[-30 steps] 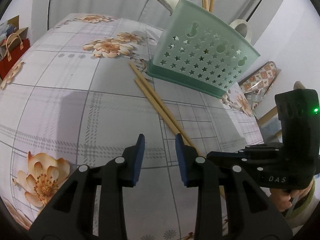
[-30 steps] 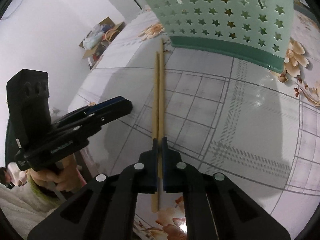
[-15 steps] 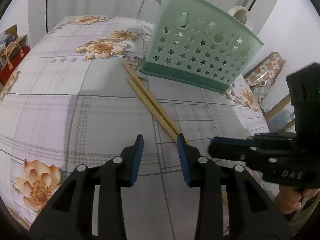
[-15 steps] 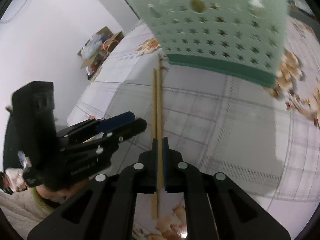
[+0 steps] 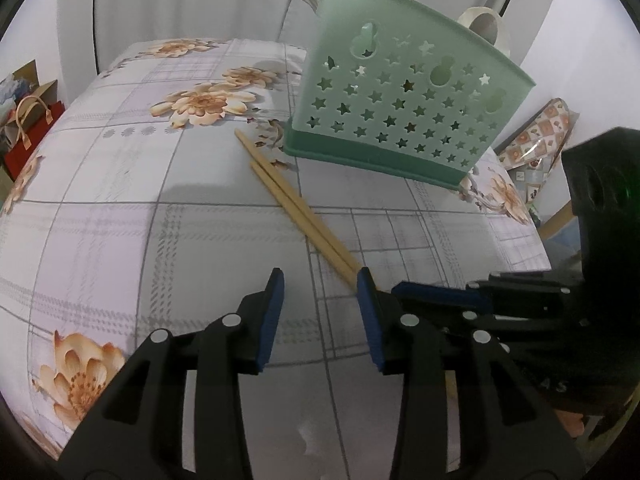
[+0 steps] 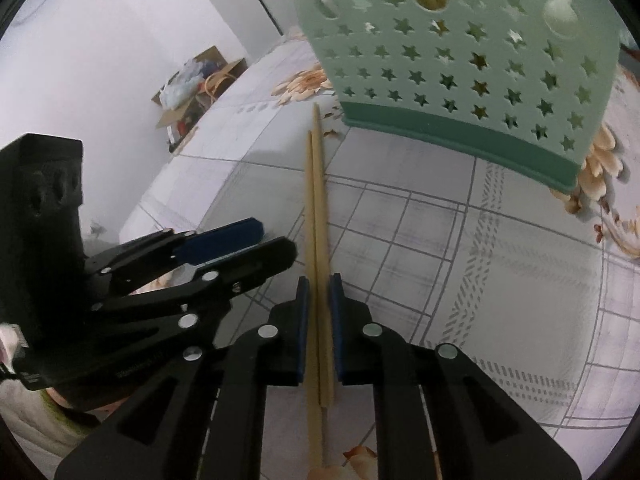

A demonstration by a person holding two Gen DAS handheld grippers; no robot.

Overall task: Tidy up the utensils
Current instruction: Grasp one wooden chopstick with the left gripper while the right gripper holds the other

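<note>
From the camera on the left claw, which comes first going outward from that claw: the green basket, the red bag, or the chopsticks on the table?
1. The chopsticks, lying on the table just ahead of the left claw and running away toward the basket.
2. The green basket, standing beyond the chopsticks' far tips, ahead and a little right.
3. The red bag, off the table at the far left edge.

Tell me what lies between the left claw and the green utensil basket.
Only the pair of chopsticks on flowered tablecloth, running from beside the left claw toward the basket, in the left wrist view.
</note>
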